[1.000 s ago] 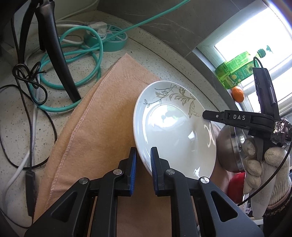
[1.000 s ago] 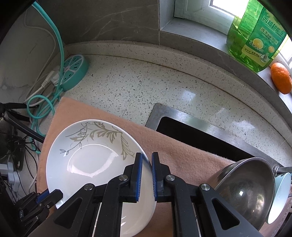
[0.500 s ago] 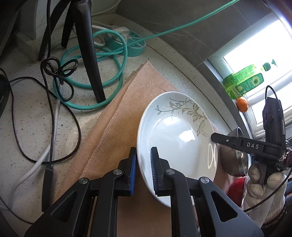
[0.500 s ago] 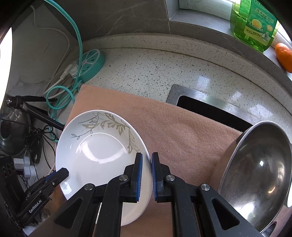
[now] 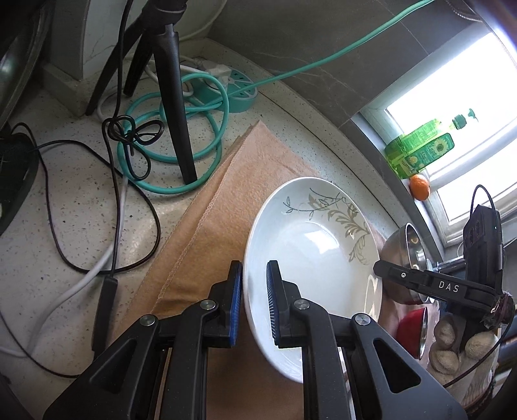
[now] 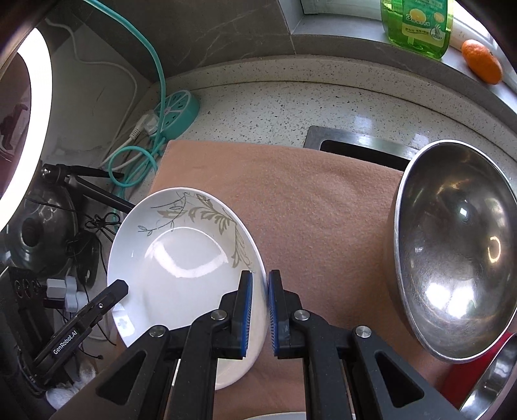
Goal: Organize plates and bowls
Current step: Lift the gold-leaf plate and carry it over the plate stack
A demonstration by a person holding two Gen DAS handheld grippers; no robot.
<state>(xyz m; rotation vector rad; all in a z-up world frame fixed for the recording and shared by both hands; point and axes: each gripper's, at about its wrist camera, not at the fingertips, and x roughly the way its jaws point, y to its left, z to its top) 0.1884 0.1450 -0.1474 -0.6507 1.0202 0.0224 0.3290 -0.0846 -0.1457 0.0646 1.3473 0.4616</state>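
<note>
Now plate farther from window.

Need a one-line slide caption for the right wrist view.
Both grippers, right gripper and left gripper, clamp opposite rims of a white plate above a tan cloth, beside a steel bowl.

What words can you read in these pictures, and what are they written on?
"DAS": on the right gripper, seen from the left camera.
"GenRobot.AI": on the left gripper, seen from the right camera.
"3": on the green bottle label; the rest of its print is too small to read.
The plate has a leaf pattern, no words.
</note>
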